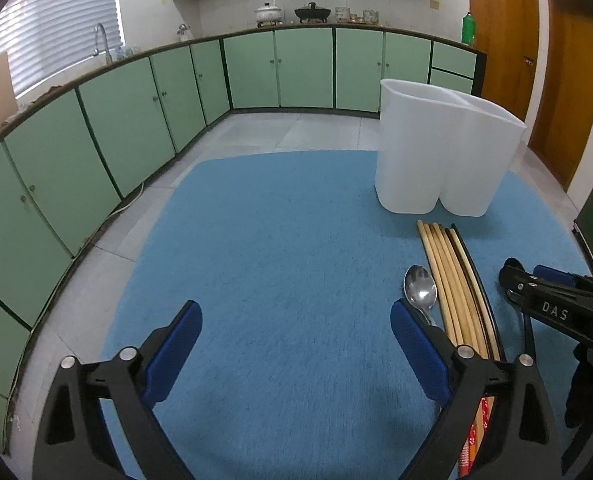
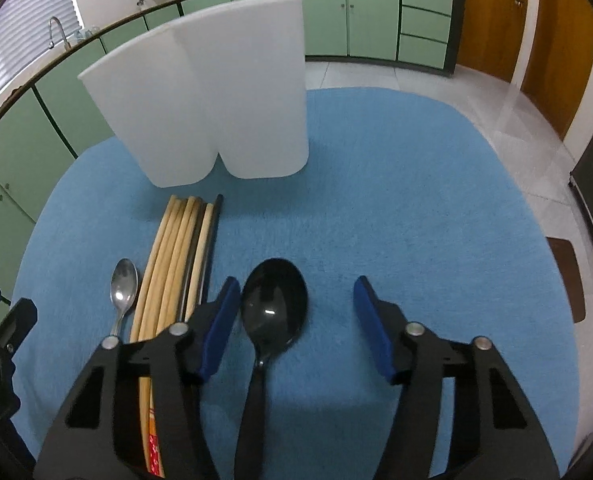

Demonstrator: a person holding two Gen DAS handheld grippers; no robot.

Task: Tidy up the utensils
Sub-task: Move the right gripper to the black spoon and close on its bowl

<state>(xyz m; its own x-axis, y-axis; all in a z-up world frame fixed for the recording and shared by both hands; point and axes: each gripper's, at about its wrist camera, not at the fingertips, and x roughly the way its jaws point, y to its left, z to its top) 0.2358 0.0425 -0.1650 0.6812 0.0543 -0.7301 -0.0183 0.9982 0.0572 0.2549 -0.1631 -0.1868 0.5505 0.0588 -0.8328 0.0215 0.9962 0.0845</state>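
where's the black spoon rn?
Right wrist view: the black spoon lies on the blue mat between the open right claw's fingers, just right of the chopstick bundle, bowl toward the white holder.

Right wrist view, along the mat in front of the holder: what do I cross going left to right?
Metal spoon → bundle of chopsticks → black spoon, which lies between the open fingers of the right gripper. The white holder stands farther back.

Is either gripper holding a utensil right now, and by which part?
Neither. The left gripper is open over bare mat; the right gripper is open, straddling the black spoon without gripping it.
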